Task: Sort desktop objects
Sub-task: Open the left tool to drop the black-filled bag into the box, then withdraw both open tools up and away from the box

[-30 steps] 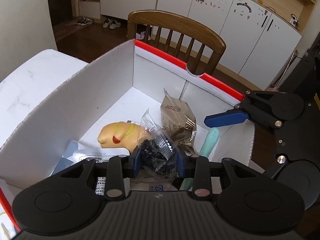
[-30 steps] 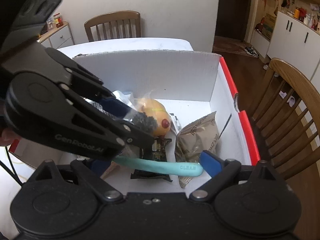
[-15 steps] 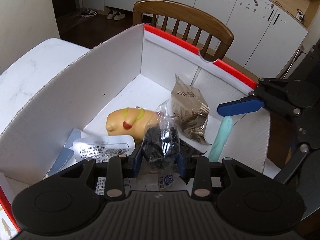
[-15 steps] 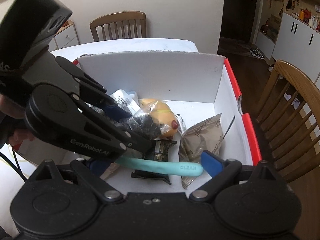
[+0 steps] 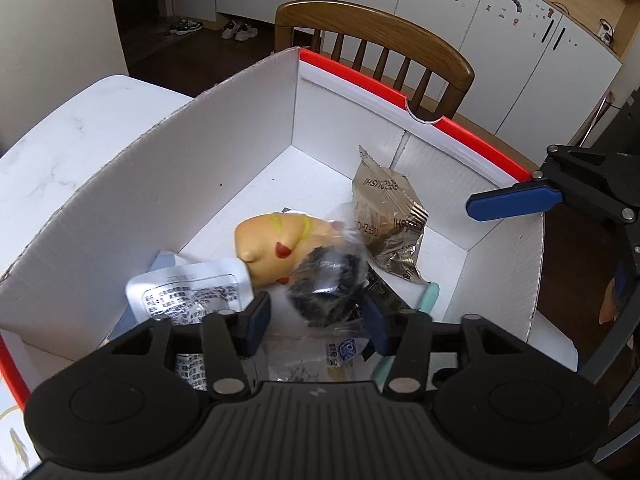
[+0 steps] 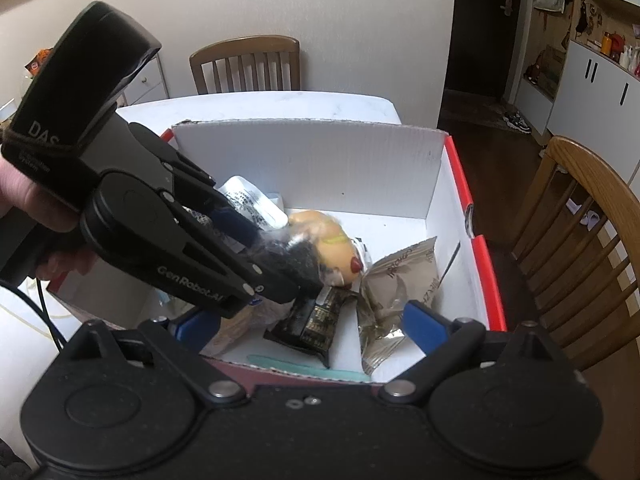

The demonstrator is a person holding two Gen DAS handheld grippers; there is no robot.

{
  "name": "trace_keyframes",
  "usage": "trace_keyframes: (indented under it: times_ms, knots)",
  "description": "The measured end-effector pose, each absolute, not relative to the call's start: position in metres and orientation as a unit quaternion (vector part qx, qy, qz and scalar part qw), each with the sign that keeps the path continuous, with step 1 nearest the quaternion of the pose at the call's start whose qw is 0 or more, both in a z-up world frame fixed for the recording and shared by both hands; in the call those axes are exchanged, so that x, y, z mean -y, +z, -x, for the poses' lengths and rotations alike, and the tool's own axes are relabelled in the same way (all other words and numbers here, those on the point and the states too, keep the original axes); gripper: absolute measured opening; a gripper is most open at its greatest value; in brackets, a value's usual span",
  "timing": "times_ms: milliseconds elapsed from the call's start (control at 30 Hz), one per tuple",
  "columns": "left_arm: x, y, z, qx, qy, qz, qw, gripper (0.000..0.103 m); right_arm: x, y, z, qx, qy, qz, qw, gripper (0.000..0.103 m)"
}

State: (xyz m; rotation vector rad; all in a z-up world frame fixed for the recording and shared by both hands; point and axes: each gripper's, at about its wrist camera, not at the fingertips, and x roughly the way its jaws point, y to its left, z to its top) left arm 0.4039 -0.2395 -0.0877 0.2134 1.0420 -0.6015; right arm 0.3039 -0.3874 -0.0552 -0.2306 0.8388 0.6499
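A clear bag of black bits [image 5: 328, 292] lies blurred on the pile inside the white, red-rimmed box [image 5: 160, 184]. My left gripper [image 5: 316, 328] hangs just over it, its jaws opening, and the left blue pad stands apart from the bag. In the right wrist view the left gripper [image 6: 272, 260] reaches in from the left, with the bag [image 6: 298, 264] at its tips. My right gripper [image 6: 312, 326] hovers open over the box's near wall with nothing between its fingers. Its blue finger [image 5: 514, 202] shows above the box's right wall.
In the box lie a yellow toy [image 5: 268, 244], a brown foil snack packet [image 5: 384, 208], a white sealed pack [image 5: 188, 292], a black packet [image 6: 316, 320] and a teal stick [image 6: 304, 368]. Wooden chairs [image 5: 376, 32] [image 6: 592, 216] stand beyond the white table [image 5: 60, 140].
The left jaws, shut on the bag of black bits before, have spread apart, and the bag has dropped lower onto the things in the box. The right gripper stays open.
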Motion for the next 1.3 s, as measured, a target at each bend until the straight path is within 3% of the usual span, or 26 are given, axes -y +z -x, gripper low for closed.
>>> trace_keyframes:
  times_ms: [233, 1300]
  knots:
    - [0.231, -0.078, -0.397, -0.479, -0.278, -0.098, 0.827, 0.069, 0.39, -0.046, -0.296, -0.389, 0.321, 0.106, 0.857, 0.098]
    - [0.185, -0.004, -0.318, -0.394, -0.194, -0.067, 0.896, 0.07, 0.396, 0.004, -0.259, -0.33, 0.332, 0.093, 0.879, 0.097]
